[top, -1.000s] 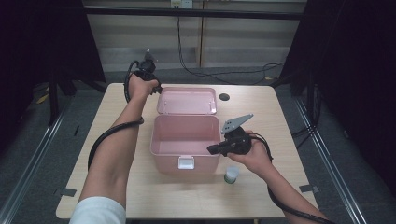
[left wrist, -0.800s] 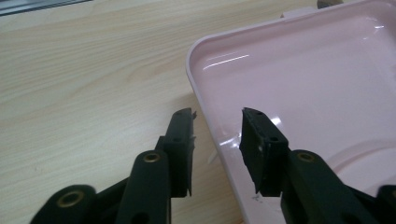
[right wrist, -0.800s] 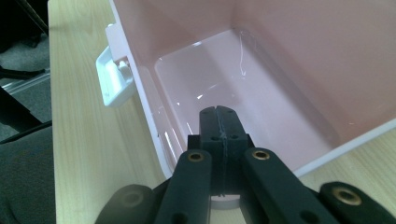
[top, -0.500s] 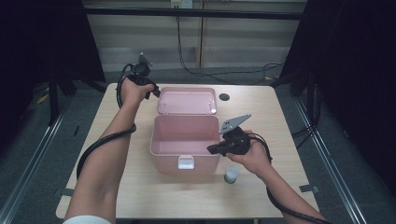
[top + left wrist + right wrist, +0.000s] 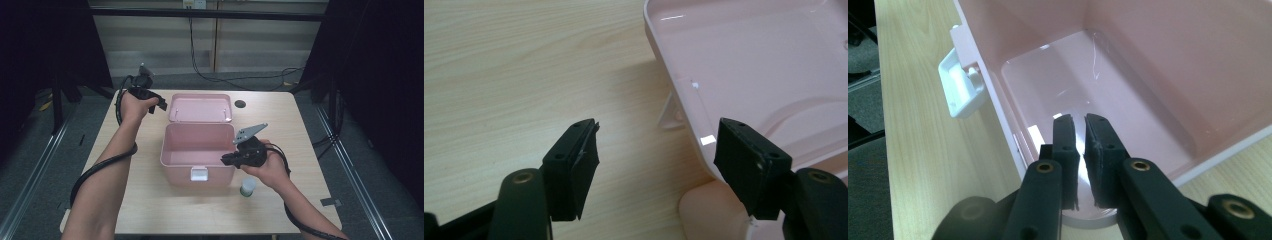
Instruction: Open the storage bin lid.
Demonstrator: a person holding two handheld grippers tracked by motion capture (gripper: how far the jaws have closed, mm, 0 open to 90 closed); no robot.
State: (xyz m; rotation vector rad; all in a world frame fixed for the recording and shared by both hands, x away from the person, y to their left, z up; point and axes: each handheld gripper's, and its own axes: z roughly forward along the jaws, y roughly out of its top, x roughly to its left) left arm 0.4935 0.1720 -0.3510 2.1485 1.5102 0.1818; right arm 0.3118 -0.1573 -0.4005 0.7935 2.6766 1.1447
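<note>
Box (image 5: pixel 197 157) at tabletop centre, lid (image 5: pixel 200 107) already flung back, inside empty. Left gripper (image 5: pixel 159 103) jaws just opening, nothing between, beside lid. Right gripper (image 5: pixel 227 160) jaws nearly together, empty, over box's right rim. Filling remains.

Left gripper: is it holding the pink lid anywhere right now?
No. The left gripper is open, holding nothing; its jaws have just been opening, and the lid edge lies between them untouched.
</note>
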